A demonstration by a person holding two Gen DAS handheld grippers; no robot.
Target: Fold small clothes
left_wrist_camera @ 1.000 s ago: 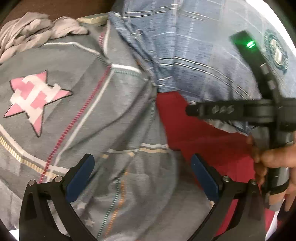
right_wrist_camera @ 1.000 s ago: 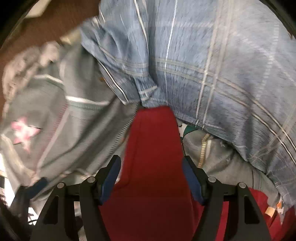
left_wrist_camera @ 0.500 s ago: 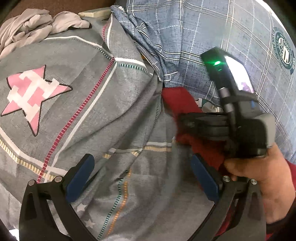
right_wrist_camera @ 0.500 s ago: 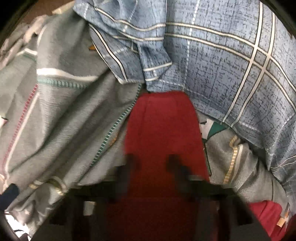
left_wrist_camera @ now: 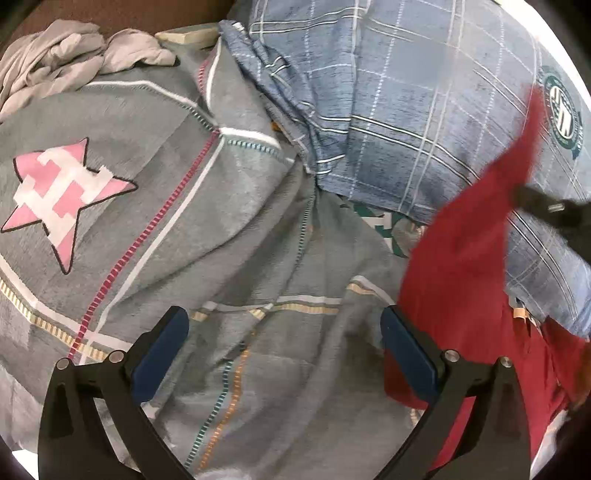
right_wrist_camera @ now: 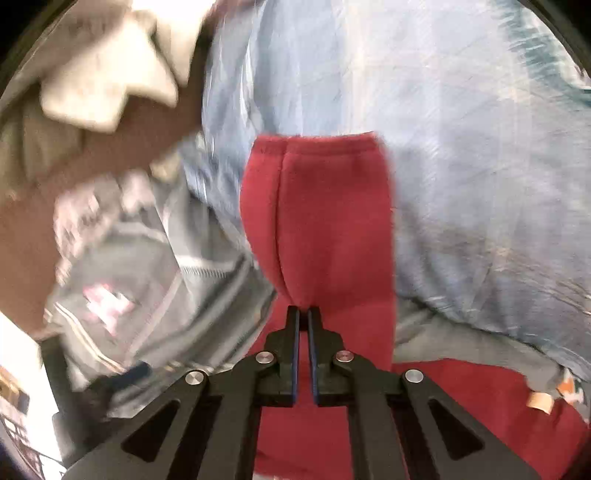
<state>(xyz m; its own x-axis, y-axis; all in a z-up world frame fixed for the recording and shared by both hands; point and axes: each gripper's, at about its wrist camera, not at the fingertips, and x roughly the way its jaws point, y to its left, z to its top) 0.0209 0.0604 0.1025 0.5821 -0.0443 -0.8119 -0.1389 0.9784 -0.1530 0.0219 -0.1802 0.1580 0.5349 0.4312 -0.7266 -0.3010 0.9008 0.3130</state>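
Note:
A red garment (left_wrist_camera: 465, 258) lies at the right of a pile of clothes. My right gripper (right_wrist_camera: 303, 314) is shut on a fold of the red garment (right_wrist_camera: 317, 206) and holds it lifted, its hemmed end hanging forward. In the left wrist view the right gripper (left_wrist_camera: 546, 210) shows at the right edge, with the red cloth stretched up to it. My left gripper (left_wrist_camera: 284, 339) is open and empty, hovering over a grey patterned cloth (left_wrist_camera: 184, 221) with a pink star (left_wrist_camera: 62, 199).
A blue plaid cloth (left_wrist_camera: 406, 110) with a round green badge (left_wrist_camera: 563, 110) covers the upper right. A crumpled beige garment (left_wrist_camera: 66, 66) lies at the far left, by a brown surface (left_wrist_camera: 110, 14). The right wrist view is motion-blurred.
My right gripper closed on the red garment and pulled it up and to the right, away from the pile. My left gripper stayed open in place.

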